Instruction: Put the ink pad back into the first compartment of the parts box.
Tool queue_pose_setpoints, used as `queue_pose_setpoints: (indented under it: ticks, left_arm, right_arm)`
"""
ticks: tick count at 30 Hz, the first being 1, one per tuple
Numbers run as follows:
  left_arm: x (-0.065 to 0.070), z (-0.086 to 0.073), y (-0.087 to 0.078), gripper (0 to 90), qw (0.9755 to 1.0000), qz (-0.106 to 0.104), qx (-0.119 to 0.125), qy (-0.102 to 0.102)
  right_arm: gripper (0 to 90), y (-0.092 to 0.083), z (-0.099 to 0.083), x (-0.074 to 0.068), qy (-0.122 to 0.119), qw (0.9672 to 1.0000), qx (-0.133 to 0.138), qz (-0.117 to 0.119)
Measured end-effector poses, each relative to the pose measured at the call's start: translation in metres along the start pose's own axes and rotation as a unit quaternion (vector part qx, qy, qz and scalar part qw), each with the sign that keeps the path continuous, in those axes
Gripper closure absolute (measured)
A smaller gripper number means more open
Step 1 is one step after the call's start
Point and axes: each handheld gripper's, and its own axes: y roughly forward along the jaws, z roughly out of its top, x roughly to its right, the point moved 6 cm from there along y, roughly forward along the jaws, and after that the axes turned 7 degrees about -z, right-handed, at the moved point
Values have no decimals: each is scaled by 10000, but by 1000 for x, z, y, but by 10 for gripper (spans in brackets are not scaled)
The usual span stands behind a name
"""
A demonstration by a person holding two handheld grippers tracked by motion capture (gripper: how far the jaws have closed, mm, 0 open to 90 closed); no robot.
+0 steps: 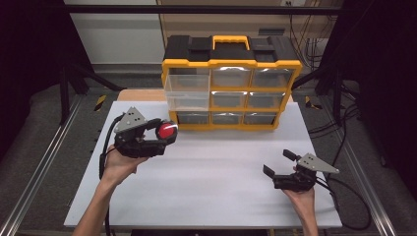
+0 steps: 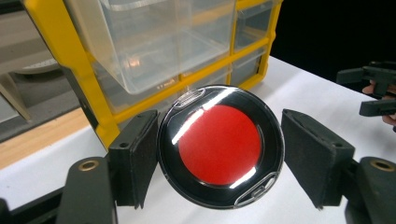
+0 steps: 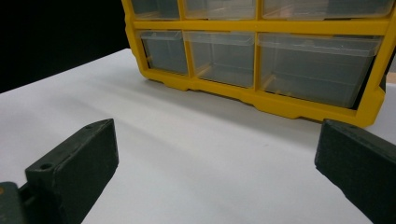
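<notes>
Red-faced disc [image 2: 219,145] in left tool [image 1: 164,133], its underside hidden.

The round black-rimmed red disc [image 2: 219,145] hides the yellow drawer cabinet's [image 2: 70,60] lower drawers (left gripper view); the cabinet's top is cut off in the right gripper view.

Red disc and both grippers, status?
Left gripper shut on red disc, off the table beside pulled-out drawer. Right gripper open, empty. Nothing in the way.
</notes>
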Motion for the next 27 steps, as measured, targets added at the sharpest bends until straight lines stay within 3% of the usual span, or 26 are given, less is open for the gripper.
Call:
queue_pose_setpoints:
  ticks: [15, 27]
  left_arm:
    - [-1, 36, -8, 296, 9998, 33, 192, 78]
    - [0, 68, -9, 296, 9995, 136, 189, 221]
  right_arm:
    - [4, 1, 0, 1, -30, 10000, 11, -12]
    - [5, 0, 0, 1, 8, 10000, 12, -10]
